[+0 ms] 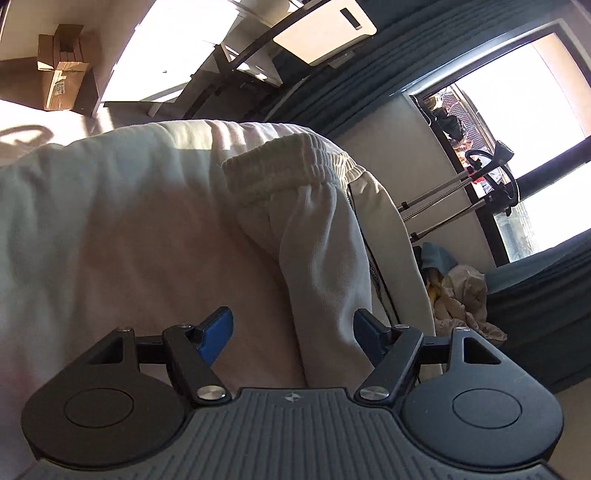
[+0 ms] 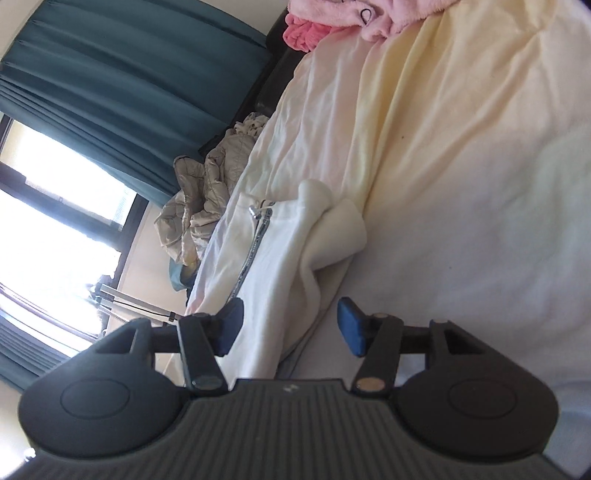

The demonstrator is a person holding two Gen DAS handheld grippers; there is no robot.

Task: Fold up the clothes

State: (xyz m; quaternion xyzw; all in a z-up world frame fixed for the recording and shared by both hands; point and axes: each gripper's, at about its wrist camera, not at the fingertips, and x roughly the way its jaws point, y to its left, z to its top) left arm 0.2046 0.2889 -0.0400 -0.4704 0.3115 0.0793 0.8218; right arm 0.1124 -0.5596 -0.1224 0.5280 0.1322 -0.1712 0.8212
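Observation:
A white zip-up sweatshirt (image 2: 273, 266) lies on the pale bed sheet (image 2: 461, 166), its zipper (image 2: 255, 243) running toward me and a folded sleeve (image 2: 340, 225) lying beside it. My right gripper (image 2: 291, 325) is open, its blue pads either side of the garment's near edge. In the left wrist view the same white garment (image 1: 325, 251) shows its ribbed cuff or hem (image 1: 295, 162) lying on the bed sheet (image 1: 129, 221). My left gripper (image 1: 293, 332) is open, with a fold of the garment between its blue pads.
Pink clothes (image 2: 332, 18) lie at the far end of the bed. A crumpled beige quilt (image 2: 199, 199) lies on the floor by the teal curtains (image 2: 129, 74) and window. Cardboard boxes (image 1: 62, 66) and a metal stand (image 1: 461, 195) are beyond the bed.

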